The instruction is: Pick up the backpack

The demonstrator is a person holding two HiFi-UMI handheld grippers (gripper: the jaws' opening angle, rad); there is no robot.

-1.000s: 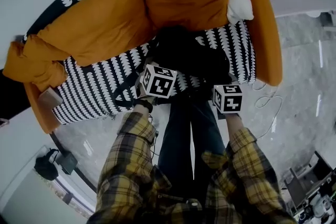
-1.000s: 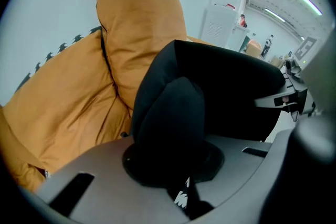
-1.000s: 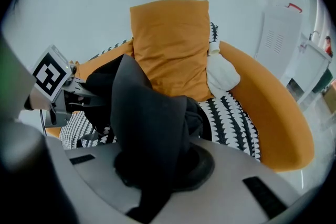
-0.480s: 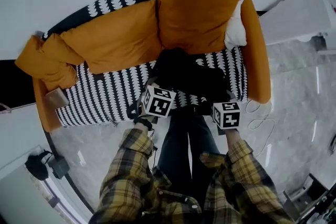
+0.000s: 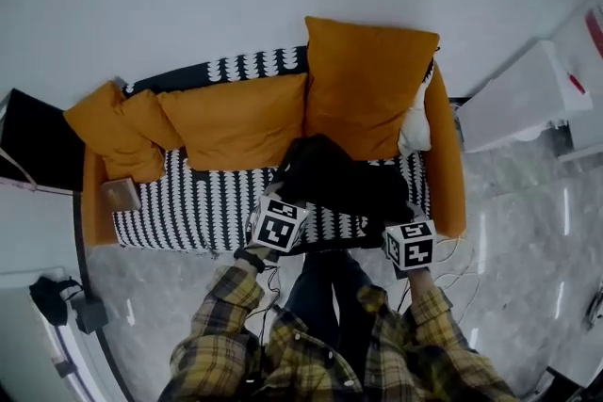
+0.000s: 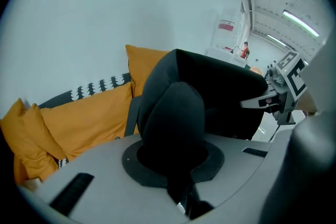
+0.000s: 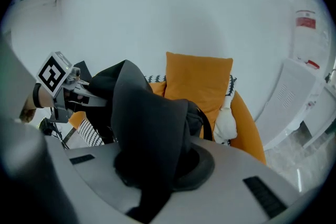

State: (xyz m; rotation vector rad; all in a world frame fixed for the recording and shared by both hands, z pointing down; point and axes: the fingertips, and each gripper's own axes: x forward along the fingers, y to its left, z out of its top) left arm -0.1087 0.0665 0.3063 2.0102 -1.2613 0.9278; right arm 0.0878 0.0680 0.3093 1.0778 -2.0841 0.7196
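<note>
The black backpack (image 5: 334,179) is clamped over the sofa (image 5: 188,212) by the left tool (image 5: 280,202) and the right tool (image 5: 403,219). Both tools' tips are buried in its fabric.

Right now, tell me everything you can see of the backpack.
The backpack is black, soft, matte fabric, slumped and folded rather than holding its shape. A dark strap runs down one side. The left gripper and right gripper are each shut on a bunched fold, so it hangs between them. It is in front of the orange cushions, over the striped sofa seat; whether its bottom touches the seat is hidden.
</note>
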